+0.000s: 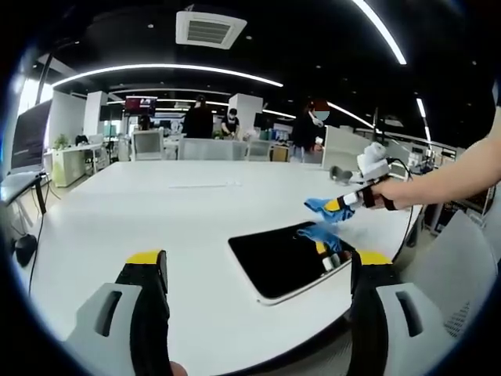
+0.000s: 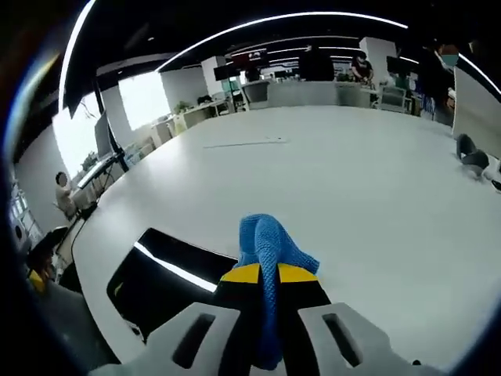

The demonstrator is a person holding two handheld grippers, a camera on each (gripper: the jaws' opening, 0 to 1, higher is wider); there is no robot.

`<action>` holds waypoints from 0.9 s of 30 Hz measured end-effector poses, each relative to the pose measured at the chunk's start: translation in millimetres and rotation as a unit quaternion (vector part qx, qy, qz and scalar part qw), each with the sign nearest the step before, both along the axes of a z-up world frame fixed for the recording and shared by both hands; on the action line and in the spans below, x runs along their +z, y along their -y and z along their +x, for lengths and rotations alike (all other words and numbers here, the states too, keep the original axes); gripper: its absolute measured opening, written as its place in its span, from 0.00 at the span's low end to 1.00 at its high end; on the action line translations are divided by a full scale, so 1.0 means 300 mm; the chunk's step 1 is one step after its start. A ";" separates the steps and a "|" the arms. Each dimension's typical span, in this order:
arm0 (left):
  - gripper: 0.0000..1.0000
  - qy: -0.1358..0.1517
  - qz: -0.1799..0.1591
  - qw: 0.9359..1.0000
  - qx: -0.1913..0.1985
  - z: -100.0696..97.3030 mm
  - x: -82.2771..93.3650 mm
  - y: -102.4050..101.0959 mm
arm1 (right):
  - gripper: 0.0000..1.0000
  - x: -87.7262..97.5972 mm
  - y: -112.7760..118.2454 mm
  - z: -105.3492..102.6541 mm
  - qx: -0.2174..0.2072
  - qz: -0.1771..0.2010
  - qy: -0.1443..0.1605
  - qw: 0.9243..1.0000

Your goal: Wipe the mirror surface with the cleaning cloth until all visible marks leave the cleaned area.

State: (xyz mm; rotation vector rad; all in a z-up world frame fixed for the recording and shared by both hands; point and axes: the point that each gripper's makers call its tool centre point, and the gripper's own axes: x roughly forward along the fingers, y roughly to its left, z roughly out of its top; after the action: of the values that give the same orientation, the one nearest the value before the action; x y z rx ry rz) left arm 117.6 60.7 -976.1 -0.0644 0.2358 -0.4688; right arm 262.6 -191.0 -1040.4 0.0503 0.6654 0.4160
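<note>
A dark rectangular mirror (image 1: pixel 291 258) with a white rim lies flat on the white table (image 1: pixel 156 211), reflecting the ceiling. In the left gripper view my left gripper (image 1: pixel 258 270) stands open, its two jaws wide apart near the table's front edge, the mirror between and beyond them. My right gripper (image 1: pixel 338 207) comes in from the right, held a little above the mirror's far right corner, shut on a blue cleaning cloth (image 1: pixel 319 207). In the right gripper view the blue cloth (image 2: pixel 268 249) sticks up between the shut jaws of the right gripper (image 2: pixel 266 274), with the mirror (image 2: pixel 160 280) to the lower left.
A person's bare forearm (image 1: pixel 450 176) holds the right gripper. Chairs (image 1: pixel 149 143) line the table's far side, with several people standing behind. A thin pale strip (image 2: pixel 244 143) lies on the far tabletop. A monitor (image 1: pixel 30 137) stands at the left.
</note>
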 end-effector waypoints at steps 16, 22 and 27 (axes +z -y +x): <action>0.97 0.000 -0.001 1.000 -0.001 -0.001 0.003 0.004 | 0.00 -0.105 -0.074 -0.015 0.018 -0.033 -0.045 0.998; 0.97 -0.001 0.001 1.000 -0.008 -0.001 -0.002 0.009 | 0.00 -0.118 -0.064 -0.001 0.007 -0.037 -0.051 0.998; 0.97 -0.001 -0.001 1.000 -0.005 0.000 -0.004 0.004 | 0.00 -0.115 -0.060 -0.011 0.009 -0.052 -0.054 0.997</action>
State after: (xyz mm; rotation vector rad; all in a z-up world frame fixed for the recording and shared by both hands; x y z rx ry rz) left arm 117.6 59.5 -977.2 -0.0653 0.2369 -0.4789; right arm 259.4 -173.0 -1074.8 -0.0322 0.7930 0.3967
